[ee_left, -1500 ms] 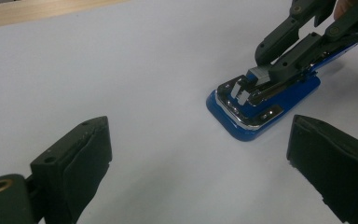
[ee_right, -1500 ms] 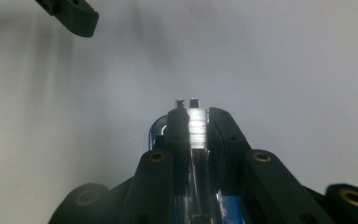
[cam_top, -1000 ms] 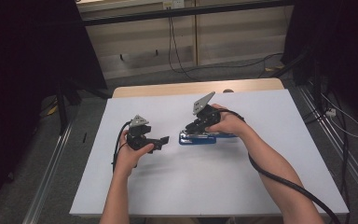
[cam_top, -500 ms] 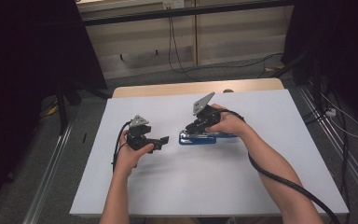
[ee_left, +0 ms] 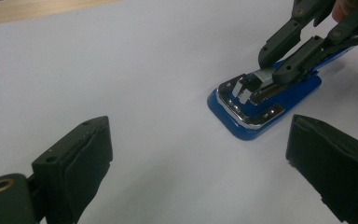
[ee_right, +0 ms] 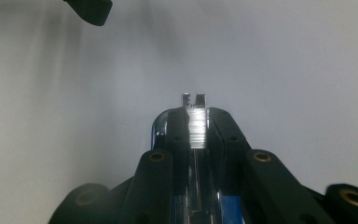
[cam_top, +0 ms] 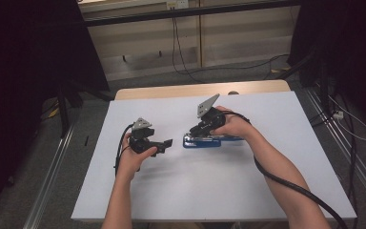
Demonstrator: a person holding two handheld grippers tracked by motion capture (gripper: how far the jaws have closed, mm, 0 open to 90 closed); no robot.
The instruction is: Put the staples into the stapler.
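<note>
two tongs work over a white worktop (cam_top: pixel 219 191). the right tongs (cam_top: pixel 196 131) are clamped narrow on the metal top arm of a blue stapler (cam_top: pixel 201 141), which lies flat near the middle of the worktop; in the right gripper view the two black jaws press on either side of the shiny staple channel (ee_right: pixel 196 128), with the stapler's blue base (ee_right: pixel 161 128) showing beneath. in the left gripper view the stapler (ee_left: pixel 265 109) shows its chrome front plate and blue base, with the right tongs (ee_left: pixel 286 60) gripping it from above. the left tongs (cam_top: pixel 166 143) hover just left of the stapler, apart from it, jaws spread wide with nothing between them, pointing toward the stapler's front end.
</note>
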